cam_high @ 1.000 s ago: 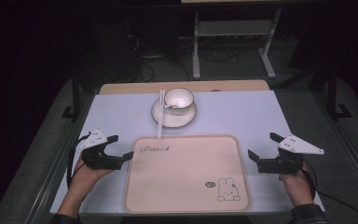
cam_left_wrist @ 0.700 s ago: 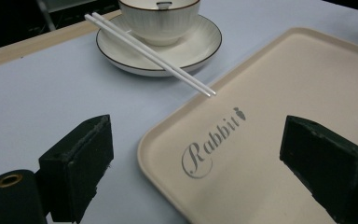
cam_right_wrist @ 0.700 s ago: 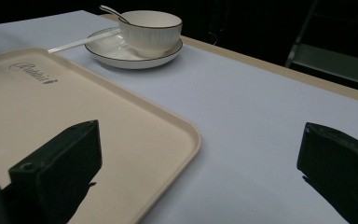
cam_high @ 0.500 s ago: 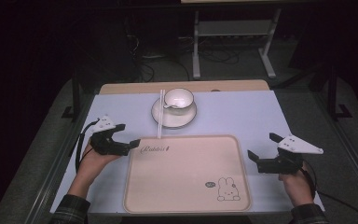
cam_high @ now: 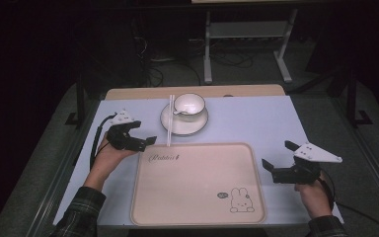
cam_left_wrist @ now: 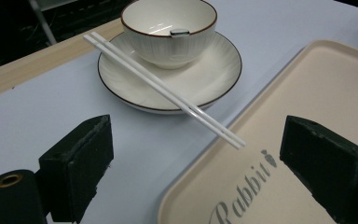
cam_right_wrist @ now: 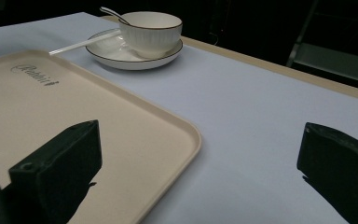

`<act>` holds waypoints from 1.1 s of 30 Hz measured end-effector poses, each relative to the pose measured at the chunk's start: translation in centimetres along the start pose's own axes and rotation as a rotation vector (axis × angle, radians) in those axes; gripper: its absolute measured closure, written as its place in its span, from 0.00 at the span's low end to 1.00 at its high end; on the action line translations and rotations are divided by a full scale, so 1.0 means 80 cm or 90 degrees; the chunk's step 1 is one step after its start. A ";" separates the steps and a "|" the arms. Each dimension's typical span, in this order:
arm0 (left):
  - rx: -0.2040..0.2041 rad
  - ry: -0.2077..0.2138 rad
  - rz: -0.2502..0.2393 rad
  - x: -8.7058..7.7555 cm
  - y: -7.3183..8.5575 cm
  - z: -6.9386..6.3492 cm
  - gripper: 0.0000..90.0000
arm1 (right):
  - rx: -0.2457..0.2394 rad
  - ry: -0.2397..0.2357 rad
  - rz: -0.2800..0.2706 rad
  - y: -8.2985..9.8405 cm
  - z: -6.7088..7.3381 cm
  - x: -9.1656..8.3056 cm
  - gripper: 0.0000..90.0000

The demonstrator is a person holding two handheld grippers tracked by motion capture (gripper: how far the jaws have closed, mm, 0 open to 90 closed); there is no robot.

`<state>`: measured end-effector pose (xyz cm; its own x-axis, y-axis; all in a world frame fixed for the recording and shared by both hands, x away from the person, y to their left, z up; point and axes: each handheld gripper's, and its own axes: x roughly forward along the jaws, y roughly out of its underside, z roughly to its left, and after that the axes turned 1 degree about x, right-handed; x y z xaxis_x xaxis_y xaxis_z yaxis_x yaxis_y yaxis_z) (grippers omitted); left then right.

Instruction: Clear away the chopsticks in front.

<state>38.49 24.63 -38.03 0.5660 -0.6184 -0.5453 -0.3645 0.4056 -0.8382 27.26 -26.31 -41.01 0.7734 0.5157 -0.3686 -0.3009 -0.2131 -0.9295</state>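
Observation:
A white bowl (cam_high: 189, 104) with a spoon in it sits on a white plate (cam_high: 173, 126) at the table's far middle. A pair of white chopsticks (cam_high: 169, 121) rests on the plate's left rim, its near tips over the tray's far edge. In front lies a beige tray (cam_high: 197, 183) with a rabbit print. My left gripper (cam_high: 145, 137) is open, left of the chopsticks' near end, at the tray's far left corner; in the left gripper view the chopsticks (cam_left_wrist: 163, 87) lie ahead of its jaws. My right gripper (cam_high: 278, 154) is open and empty beside the tray's right edge.
The pale blue table top (cam_high: 256, 118) has a wooden strip along its far edge. Beyond it on the dark floor stand a metal frame (cam_high: 246, 34) and cables. The person's forearms enter from the bottom corners.
My left gripper has travelled forward and to the right, from beside the tray's left edge to its far left corner near the chopsticks. The right gripper has stayed put.

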 end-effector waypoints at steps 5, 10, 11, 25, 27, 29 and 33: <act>0.005 -0.005 0.009 0.012 -0.010 0.003 0.10 | 0.000 0.000 0.001 0.000 0.000 0.000 0.00; -0.001 -0.011 0.026 0.029 -0.022 0.009 0.14 | -0.001 0.000 0.000 0.000 0.000 0.000 0.00; -0.004 -0.012 0.027 0.033 -0.024 0.010 0.15 | -0.001 0.000 0.000 0.000 0.000 0.000 0.00; -0.064 -0.021 0.080 0.092 -0.041 0.035 0.30 | 0.002 0.001 -0.001 0.000 -0.001 0.000 0.00; -0.067 -0.021 0.089 0.100 -0.044 0.038 0.31 | 0.003 0.001 -0.001 0.000 -0.002 0.000 0.00; -0.079 -0.021 0.092 0.108 -0.045 0.041 0.36 | 0.004 0.001 -0.001 0.000 -0.002 0.000 0.00; -0.095 -0.011 0.116 0.125 -0.044 0.044 0.43 | 0.007 -0.001 -0.005 0.000 -0.002 -0.001 0.00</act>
<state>48.06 19.39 -40.50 0.4927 -0.5324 -0.6883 -0.5664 0.4043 -0.7181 27.29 -26.50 -41.01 0.7751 0.5182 -0.3614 -0.3013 -0.1996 -0.9324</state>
